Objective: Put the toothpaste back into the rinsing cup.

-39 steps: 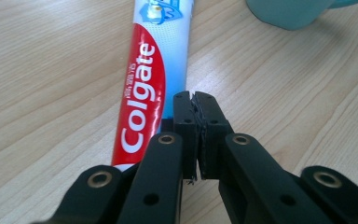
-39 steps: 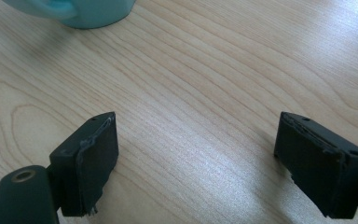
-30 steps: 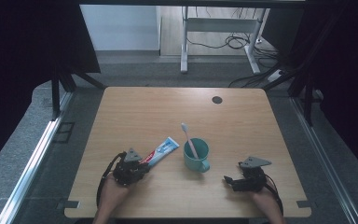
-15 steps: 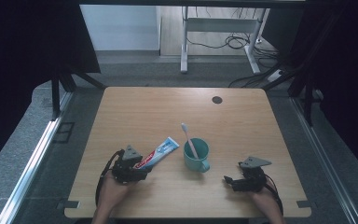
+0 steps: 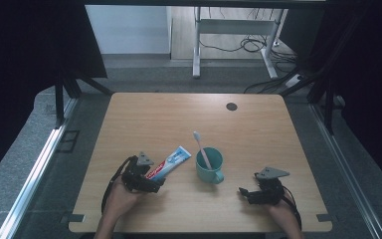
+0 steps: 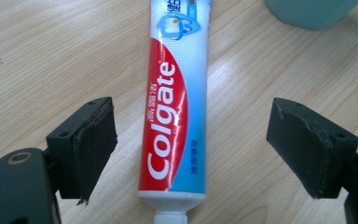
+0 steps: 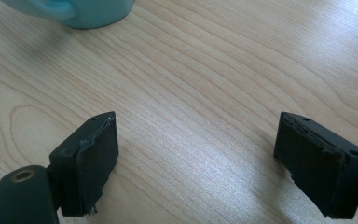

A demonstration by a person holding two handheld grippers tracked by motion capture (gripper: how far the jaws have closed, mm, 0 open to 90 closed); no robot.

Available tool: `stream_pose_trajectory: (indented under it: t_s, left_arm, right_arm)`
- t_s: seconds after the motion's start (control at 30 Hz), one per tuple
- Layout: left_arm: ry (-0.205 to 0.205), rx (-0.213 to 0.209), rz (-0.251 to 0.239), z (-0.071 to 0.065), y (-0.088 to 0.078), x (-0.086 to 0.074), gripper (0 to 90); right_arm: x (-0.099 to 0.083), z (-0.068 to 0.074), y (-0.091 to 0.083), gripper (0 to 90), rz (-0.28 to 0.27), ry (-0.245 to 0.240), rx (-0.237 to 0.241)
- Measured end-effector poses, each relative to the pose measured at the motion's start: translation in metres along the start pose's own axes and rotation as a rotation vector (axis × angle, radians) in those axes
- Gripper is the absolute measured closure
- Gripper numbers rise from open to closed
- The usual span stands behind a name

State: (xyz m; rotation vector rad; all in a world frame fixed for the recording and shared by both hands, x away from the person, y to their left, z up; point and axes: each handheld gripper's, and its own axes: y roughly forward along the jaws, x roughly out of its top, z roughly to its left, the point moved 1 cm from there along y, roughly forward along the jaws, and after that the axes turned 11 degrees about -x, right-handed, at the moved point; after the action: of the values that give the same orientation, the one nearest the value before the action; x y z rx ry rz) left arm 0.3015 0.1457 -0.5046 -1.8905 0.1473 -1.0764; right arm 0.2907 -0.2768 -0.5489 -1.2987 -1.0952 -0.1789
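My left gripper (image 6: pixel 191 149) jaws just opening, clear of toothpaste tube (image 6: pixel 177 107) between them; cap cut off. Mug (image 6: pixel 307 11) beyond tube, mostly cropped.

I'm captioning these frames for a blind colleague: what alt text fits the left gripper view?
A red, white and blue toothpaste tube lies on the wooden table, cap end nearest, between the left gripper's open black jaws, which don't touch it. A teal cup sits at the top right.
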Motion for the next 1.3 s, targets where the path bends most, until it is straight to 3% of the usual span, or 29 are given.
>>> stream_pose_trajectory:
  t_s: [0.37,0.63,1.1,1.3]
  left_arm:
    - [0.011,0.011,0.107,0.006,0.007,0.01,18.4]
    - [0.006,-0.02,0.19,0.008,0.015,0.025,18.9]
    - [-0.01,-0.045,0.344,0.011,0.033,0.055,29.3]
    - [-0.002,-0.029,0.386,0.011,0.043,0.065,32.5]
  right_arm:
    - [0.0,0.0,0.0,13.5,0.001,0.002,-0.002]
    - [0.0,0.0,0.0,13.5,0.001,0.001,-0.002]
    - [0.0,0.0,0.0,13.6,0.001,0.001,-0.002]
    - [0.0,0.0,0.0,13.5,0.001,0.0,-0.002]
